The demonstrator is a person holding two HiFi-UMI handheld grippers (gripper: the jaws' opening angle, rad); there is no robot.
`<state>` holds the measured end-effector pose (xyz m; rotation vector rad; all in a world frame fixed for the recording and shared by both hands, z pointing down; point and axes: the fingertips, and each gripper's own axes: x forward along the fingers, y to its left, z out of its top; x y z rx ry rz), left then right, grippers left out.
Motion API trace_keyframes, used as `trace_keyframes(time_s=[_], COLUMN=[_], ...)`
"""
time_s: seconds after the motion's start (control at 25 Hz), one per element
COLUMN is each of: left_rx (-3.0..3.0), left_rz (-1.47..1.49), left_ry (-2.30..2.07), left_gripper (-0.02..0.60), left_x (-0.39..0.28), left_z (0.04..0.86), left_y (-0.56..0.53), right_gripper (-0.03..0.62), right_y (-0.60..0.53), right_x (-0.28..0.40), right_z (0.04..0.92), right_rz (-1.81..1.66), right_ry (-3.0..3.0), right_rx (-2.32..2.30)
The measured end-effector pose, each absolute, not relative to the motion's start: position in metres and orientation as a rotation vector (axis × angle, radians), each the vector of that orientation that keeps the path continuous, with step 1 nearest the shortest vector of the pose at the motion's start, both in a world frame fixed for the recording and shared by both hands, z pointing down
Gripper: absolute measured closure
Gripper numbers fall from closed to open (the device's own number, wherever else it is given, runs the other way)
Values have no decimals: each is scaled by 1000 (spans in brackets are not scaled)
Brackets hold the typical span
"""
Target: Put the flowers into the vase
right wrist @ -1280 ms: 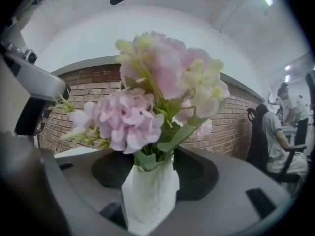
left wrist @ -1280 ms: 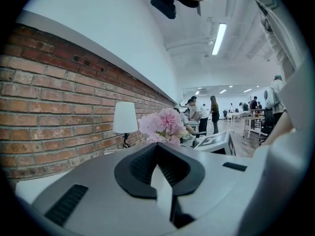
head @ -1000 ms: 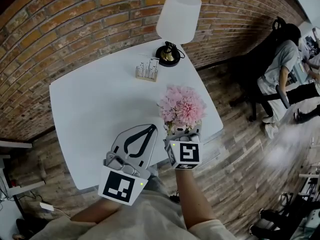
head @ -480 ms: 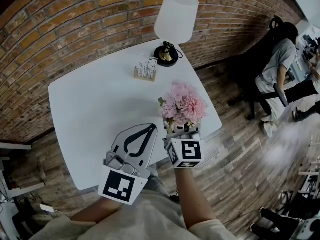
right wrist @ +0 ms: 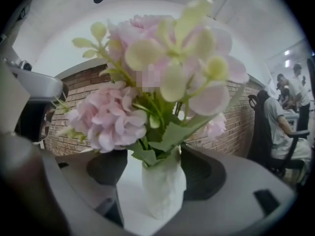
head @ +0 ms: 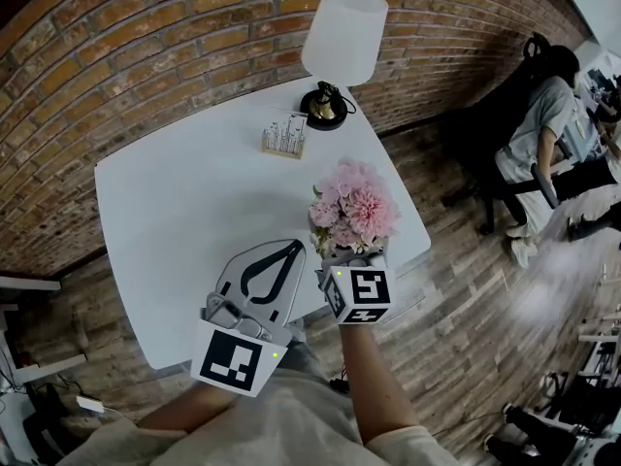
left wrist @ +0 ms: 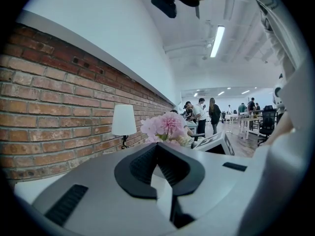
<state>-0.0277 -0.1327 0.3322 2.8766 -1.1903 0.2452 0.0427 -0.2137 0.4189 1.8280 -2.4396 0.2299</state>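
The white table (head: 175,202) is standing against a brick wall (head: 146,47). At its near edge the right gripper (head: 351,256) has just been opening its jaws around the vase (right wrist: 164,191) of flowers (head: 354,210); the left gripper (head: 293,248) is holding its jaws together.

Pink flowers (head: 352,207) on white table (head: 175,202), right gripper (head: 354,256) just beside, perhaps touching.

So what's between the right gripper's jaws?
The white vase of pink flowers; the jaws have just been opening around it, per the right gripper view.
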Motion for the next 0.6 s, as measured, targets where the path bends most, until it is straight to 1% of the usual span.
trace_keyframes(time_s=[0.6], left_rx=[2890], left_rz=[234], left_ry=[-1184], left_gripper=[574], left_x=[-25], left_z=[329], left_y=[-129], right_gripper=[270], right_y=[-198], right_x=[47], right_z=[435], right_rz=[233], right_ry=[-2368], right_rx=[1813])
